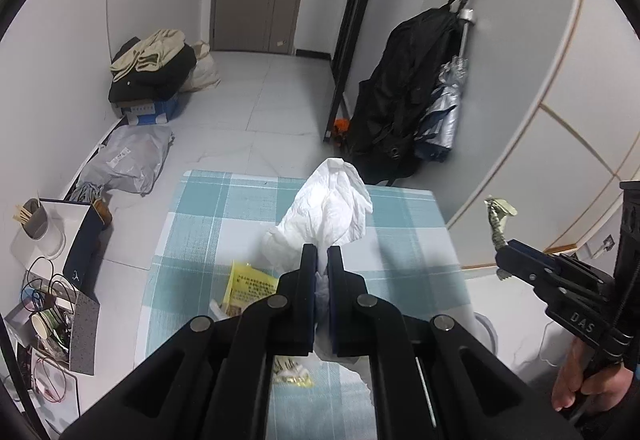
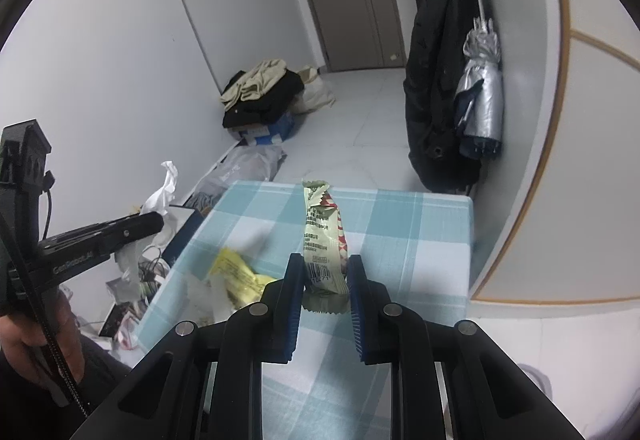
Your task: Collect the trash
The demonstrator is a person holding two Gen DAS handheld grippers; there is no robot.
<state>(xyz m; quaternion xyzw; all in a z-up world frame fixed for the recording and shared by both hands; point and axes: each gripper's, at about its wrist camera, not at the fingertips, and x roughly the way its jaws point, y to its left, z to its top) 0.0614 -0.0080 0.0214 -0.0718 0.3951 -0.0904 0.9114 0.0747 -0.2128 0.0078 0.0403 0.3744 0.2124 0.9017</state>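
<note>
My left gripper [image 1: 322, 254] is shut on a crumpled white tissue [image 1: 330, 206] and holds it above the table with the blue-and-white checked cloth [image 1: 224, 208]. My right gripper [image 2: 324, 264] is shut on a pale green snack wrapper [image 2: 324, 240] with a barcode, held upright above the same table [image 2: 420, 232]. Each gripper shows in the other's view: the right one with its wrapper [image 1: 500, 220] at the right, the left one with its tissue [image 2: 166, 184] at the left. A yellow wrapper [image 1: 248, 284] [image 2: 236, 268] and clear plastic scraps [image 2: 204, 296] lie on the cloth.
Left of the table, on the floor, stand a dark box [image 1: 86, 240], paper cups [image 1: 42, 324], cables and a grey bag [image 1: 128, 160]. A black backpack [image 1: 404, 92] and a silver umbrella [image 1: 448, 108] hang on the right wall. A clothes pile [image 1: 152, 60] lies near the door.
</note>
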